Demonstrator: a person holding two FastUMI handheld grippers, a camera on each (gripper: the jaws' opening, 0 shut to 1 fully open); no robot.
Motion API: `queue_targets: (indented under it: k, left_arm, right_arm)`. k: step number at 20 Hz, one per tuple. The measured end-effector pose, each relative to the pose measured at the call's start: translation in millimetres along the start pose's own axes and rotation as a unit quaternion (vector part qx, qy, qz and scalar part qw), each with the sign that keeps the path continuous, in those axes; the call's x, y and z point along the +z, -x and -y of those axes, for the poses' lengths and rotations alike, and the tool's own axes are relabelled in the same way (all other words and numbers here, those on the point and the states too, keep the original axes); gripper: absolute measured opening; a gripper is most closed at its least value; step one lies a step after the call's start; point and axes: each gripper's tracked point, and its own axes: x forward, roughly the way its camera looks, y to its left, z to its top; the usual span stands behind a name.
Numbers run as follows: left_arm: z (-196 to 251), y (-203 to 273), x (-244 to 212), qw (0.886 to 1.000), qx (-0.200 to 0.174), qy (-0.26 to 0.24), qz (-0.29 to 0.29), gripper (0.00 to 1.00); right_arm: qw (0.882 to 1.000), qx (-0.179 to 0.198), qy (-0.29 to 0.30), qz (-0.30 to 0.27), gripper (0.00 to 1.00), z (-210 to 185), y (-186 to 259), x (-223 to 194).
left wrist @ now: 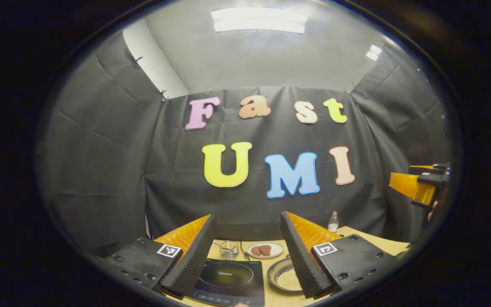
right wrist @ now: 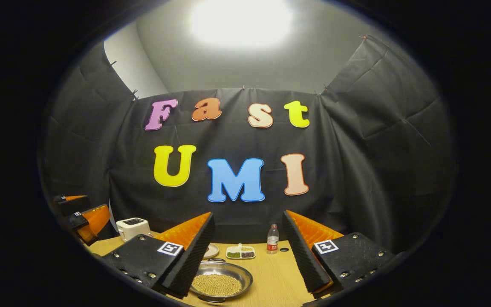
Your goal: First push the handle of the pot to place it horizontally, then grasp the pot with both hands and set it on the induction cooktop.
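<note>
Pot sits low between the right gripper fingers, seemingly untouched; both grippers spread wide.

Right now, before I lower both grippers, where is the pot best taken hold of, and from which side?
By its two small loop handles, probably: the far handle and the near handle on the rim. The pot is shallow, wide and full of pale grains, too broad for one gripper. Come down from above onto each handle, on opposite sides, keeping it level.
</note>
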Motion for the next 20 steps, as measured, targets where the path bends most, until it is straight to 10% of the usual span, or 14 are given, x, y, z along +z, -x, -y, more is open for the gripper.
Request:
queue_targets:
  k: [3,4,8,10,13,14,20]
  left_arm:
    - [-6,-1,0,1.000,0.000,0.001,0.002,0.96]
    - [-8,-2,1,1.000,0.000,0.001,0.003,0.96]
    - [-21,-4,3,1.000,0.005,0.005,0.006,0.97]
    - [-31,-5,3,1.000,0.009,0.004,0.009,0.96]
    - [-44,-6,0,1.000,0.010,0.004,0.006,0.96]
    - [-49,-7,-1,1.000,0.012,0.005,0.005,0.96]
    - [-82,-4,-11,1.000,0.012,0.010,0.001,0.96]
  right_arm:
    - [1.000,-0.004,0.005,-0.002,0.83,-5,-3,0]
    - [1.000,-0.007,0.007,-0.003,0.63,-6,-4,1]
    - [1.000,-0.007,0.002,-0.021,0.61,-16,-11,-11]
    - [1.000,-0.005,-0.008,-0.027,0.26,-21,-12,-13]
    - [0.999,-0.026,-0.007,-0.019,0.23,-16,-18,-14]
    - [1.000,-0.015,-0.014,-0.020,0.01,-26,-15,-14]
    - [0.999,0.014,-0.019,-0.044,0.07,-61,-18,-37]
